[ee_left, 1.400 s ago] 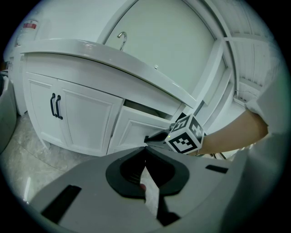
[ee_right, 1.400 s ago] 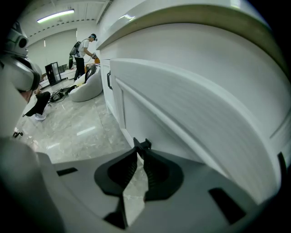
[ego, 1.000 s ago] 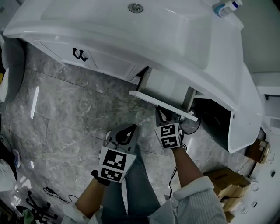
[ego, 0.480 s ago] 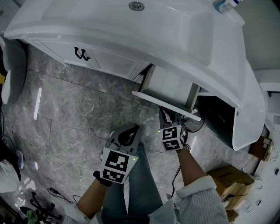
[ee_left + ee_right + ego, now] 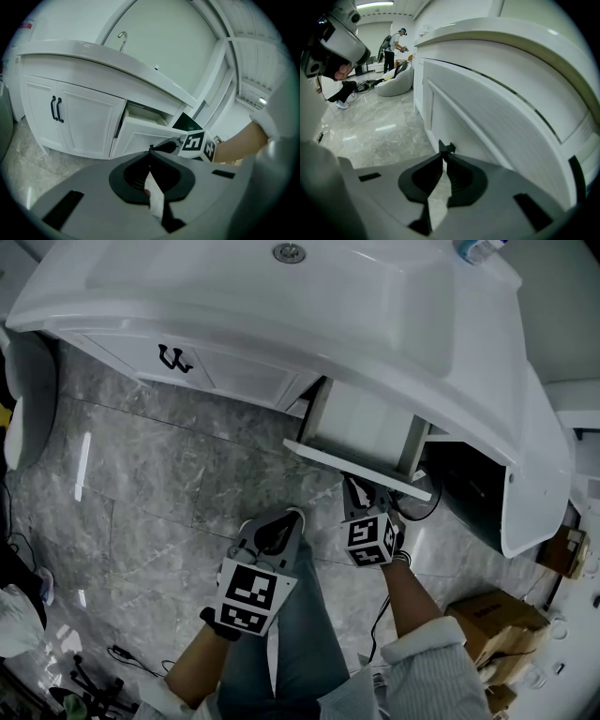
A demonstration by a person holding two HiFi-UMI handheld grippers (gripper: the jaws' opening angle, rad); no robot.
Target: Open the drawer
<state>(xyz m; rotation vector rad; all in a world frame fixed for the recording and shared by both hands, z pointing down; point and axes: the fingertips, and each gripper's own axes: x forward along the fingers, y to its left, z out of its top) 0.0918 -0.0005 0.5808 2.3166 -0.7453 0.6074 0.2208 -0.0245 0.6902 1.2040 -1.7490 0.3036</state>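
Observation:
A white drawer in the white vanity stands partly pulled out, its inside showing. My right gripper is at the drawer's front panel. Its jaws are closing, with the small black drawer handle pinched between the tips. In the left gripper view the same drawer and the right gripper's marker cube show ahead. My left gripper hangs shut and holds nothing, to the left of the right one and a little short of the drawer.
The vanity's sink basin overhangs the drawer. A closed cabinet with two black door handles is to the left, and a dark open compartment to the right. A cardboard box sits on the grey tiled floor. My legs are below.
The drawer has slid a little further out with the right gripper on its handle. The left gripper has stayed where it was.

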